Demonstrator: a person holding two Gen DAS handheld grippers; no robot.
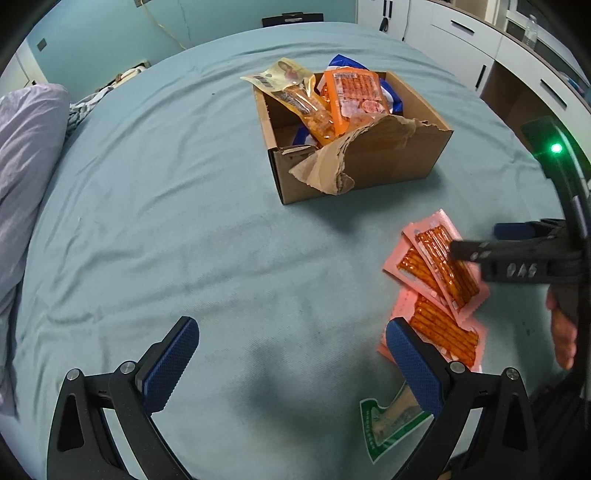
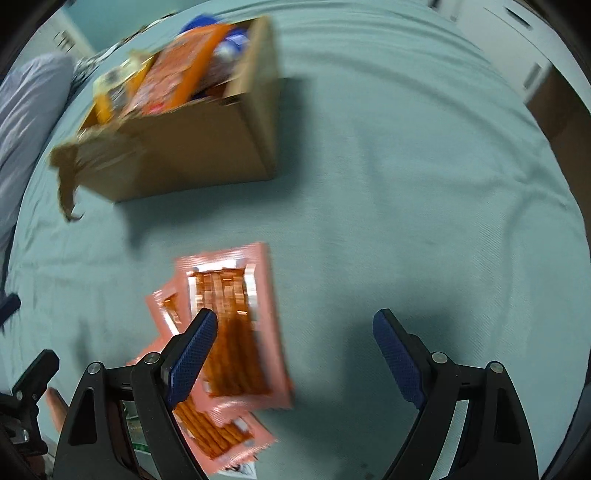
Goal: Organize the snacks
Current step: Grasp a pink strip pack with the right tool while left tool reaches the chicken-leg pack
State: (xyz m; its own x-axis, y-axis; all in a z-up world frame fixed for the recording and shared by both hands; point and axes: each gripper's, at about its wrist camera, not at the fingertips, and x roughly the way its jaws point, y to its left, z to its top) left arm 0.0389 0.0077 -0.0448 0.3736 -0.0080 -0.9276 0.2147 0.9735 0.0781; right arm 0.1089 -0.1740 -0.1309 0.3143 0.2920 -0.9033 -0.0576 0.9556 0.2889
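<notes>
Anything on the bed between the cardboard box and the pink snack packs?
No. In the left wrist view only bare teal sheet lies between the cardboard box and the pink snack packs.

Teal bedsheet point(image 1: 177, 206) is covering the bed, lying wrinkled. Lilac pillow point(image 1: 26, 155) is resting at its left edge. Pale teal wall point(image 1: 110, 33) is standing behind, a yellow cable point(image 1: 162, 27) hanging down it. White drawer units point(image 1: 476, 40) are lining the right side.

Showing pink snack packs point(image 1: 436, 273) with orange-red sticks inside. Lying on a plain blue-green sheet point(image 1: 184, 229). Brown box point(image 1: 369, 158) holding orange, yellow and blue bags. Blue bumpy pads point(image 2: 192, 354) on black grippers.
</notes>
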